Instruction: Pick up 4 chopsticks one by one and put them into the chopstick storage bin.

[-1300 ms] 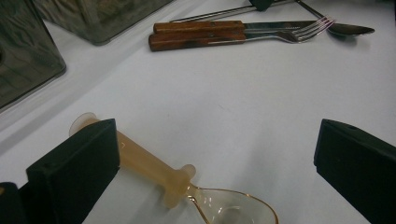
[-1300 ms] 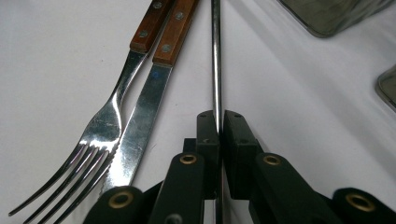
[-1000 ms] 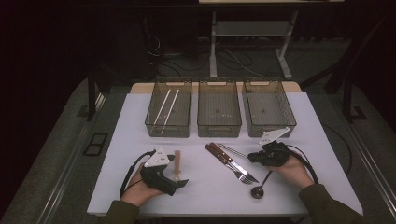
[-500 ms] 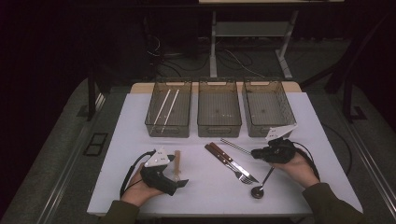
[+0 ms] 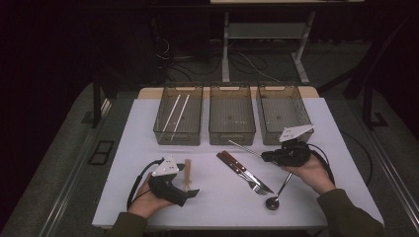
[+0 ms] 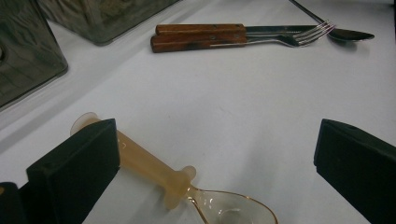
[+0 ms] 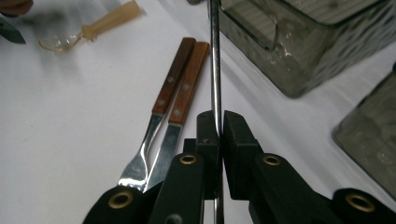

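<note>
Three clear bins stand in a row at the far edge of the white surface [image 5: 148,197]: left bin [image 5: 179,118] with two pale sticks [image 5: 176,110] in it, middle bin [image 5: 231,116], right bin [image 5: 284,112].

Right gripper [image 7: 219,122]: jaws pinched nearly together on the thin handle of a metal spoon [image 5: 273,201]. In the high view the handle runs through the gripper at a slant, with its far end pointing toward the middle bin and the bowl low near the front edge of the surface. Whether the bowl is touching the surface or just clear of it, I cannot tell.

Left gripper [image 6: 215,154]: jaws wide apart, nothing between the pads. Its left jaw sits just beside the tan handle of a clear plastic spoon [image 6: 177,179] lying flat on the surface. No grasp there.

Wooden-handled knife [image 5: 239,168] and fork [image 5: 253,181] lie side by side between the two grippers, untouched.

Judgement on the step: carrying the metal spoon to a bin, probably the right or middle one. Grip is far up the handle, so the heavy bowl end can swing or rotate in the pads. Advice:
- keep the pinch firm and lift until the bowl clears the bin rim;
- move slowly, avoid brushing the fork tines nearby;
- level the spoon along the bin's long axis before lowering;
- release low inside, not from above the rim.
</note>
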The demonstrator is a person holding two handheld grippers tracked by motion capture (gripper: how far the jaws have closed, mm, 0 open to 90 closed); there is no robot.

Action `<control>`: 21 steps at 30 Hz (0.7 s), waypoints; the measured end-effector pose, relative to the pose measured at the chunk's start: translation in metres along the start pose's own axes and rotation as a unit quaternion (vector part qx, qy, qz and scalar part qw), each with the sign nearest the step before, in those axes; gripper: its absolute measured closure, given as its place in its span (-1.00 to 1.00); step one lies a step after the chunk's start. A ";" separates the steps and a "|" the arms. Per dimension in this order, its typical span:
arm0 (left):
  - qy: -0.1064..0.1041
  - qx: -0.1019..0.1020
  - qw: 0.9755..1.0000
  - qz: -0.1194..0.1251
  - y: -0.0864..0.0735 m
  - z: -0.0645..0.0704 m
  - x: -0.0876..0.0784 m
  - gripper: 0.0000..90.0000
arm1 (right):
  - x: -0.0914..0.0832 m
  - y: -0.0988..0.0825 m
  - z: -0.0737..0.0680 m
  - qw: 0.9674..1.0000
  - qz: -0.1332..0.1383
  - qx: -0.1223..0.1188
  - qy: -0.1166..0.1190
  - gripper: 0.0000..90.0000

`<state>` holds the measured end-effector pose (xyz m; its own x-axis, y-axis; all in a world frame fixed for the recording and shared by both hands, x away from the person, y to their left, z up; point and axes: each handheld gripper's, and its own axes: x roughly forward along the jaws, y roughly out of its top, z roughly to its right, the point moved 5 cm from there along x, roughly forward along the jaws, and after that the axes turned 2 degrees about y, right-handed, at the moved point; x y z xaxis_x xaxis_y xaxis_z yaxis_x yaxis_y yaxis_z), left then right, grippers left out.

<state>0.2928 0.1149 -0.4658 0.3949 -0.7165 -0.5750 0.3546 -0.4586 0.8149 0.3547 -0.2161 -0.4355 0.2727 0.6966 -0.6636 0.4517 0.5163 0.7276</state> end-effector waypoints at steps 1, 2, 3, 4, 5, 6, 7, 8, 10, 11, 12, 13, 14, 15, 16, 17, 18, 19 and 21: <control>0.000 0.000 1.000 0.000 0.000 0.000 0.000 -1.00 | 0.001 0.002 -0.001 1.000 0.001 0.001 0.001 0.90; 0.000 0.000 1.000 0.000 0.000 0.000 0.000 -1.00 | 0.001 0.005 -0.001 1.000 0.003 -0.001 0.002 0.90; 0.000 0.000 1.000 0.000 0.000 0.000 0.000 -1.00 | 0.002 0.007 -0.001 1.000 0.006 0.001 0.004 0.90; -0.001 0.000 1.000 0.000 0.000 0.000 0.000 -1.00 | 0.003 0.010 -0.001 1.000 0.008 0.001 0.006 0.90; -0.001 0.001 1.000 0.000 0.000 0.000 0.000 -1.00 | 0.004 0.012 -0.001 1.000 0.009 0.002 0.006 0.90; -0.001 0.000 1.000 0.000 0.000 0.000 0.000 -1.00 | 0.005 0.015 -0.001 1.000 0.013 0.003 0.007 0.90; -0.002 0.000 1.000 0.000 0.000 0.000 0.000 -1.00 | 0.006 0.017 0.000 1.000 0.015 0.006 0.010 0.90; -0.003 -0.001 1.000 0.000 0.000 0.000 0.000 -1.00 | 0.007 0.019 0.000 1.000 0.016 0.005 0.009 0.90; -0.003 -0.001 1.000 0.000 0.000 0.000 0.000 -1.00 | 0.009 0.024 0.001 1.000 0.016 0.007 0.009 0.90; -0.004 -0.001 1.000 0.000 0.000 0.000 0.000 -1.00 | 0.009 0.026 0.002 1.000 0.017 0.008 0.009 0.90; -0.004 -0.001 1.000 0.000 0.000 0.000 0.000 -1.00 | 0.009 0.029 0.002 1.000 0.021 0.008 0.010 0.90; -0.004 -0.001 1.000 0.001 0.000 0.000 0.000 -1.00 | 0.009 0.032 0.002 1.000 0.023 0.012 0.012 0.90; -0.004 -0.001 1.000 0.000 0.000 0.000 0.000 -1.00 | 0.009 0.035 0.002 1.000 0.026 0.011 0.013 0.90; -0.004 -0.001 1.000 0.001 0.000 0.001 0.000 -1.00 | 0.009 0.039 0.001 0.999 0.027 0.011 0.014 0.90; -0.004 -0.001 1.000 0.001 0.000 0.000 0.000 -1.00 | 0.010 0.042 0.001 0.999 0.028 0.009 0.014 0.90; -0.004 -0.001 1.000 0.001 0.000 0.000 0.000 -1.00 | 0.010 0.045 0.000 0.999 0.028 0.009 0.013 0.90; -0.004 -0.001 1.000 0.001 0.000 0.000 0.000 -1.00 | 0.011 0.049 0.000 1.000 0.028 0.007 0.012 0.90; -0.003 0.000 1.000 0.001 0.000 0.000 0.000 -1.00 | 0.011 0.052 0.000 1.000 0.027 0.005 0.011 0.90; -0.002 0.001 1.000 -0.002 -0.001 0.000 0.000 -1.00 | 0.013 0.057 0.000 1.000 0.028 0.005 0.009 0.90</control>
<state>0.2923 0.1152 -0.4662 0.3897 -0.7175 -0.5773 0.3550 -0.4614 0.8131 0.3843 -0.1777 -0.4024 0.2824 0.7326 -0.6193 0.4455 0.4716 0.7610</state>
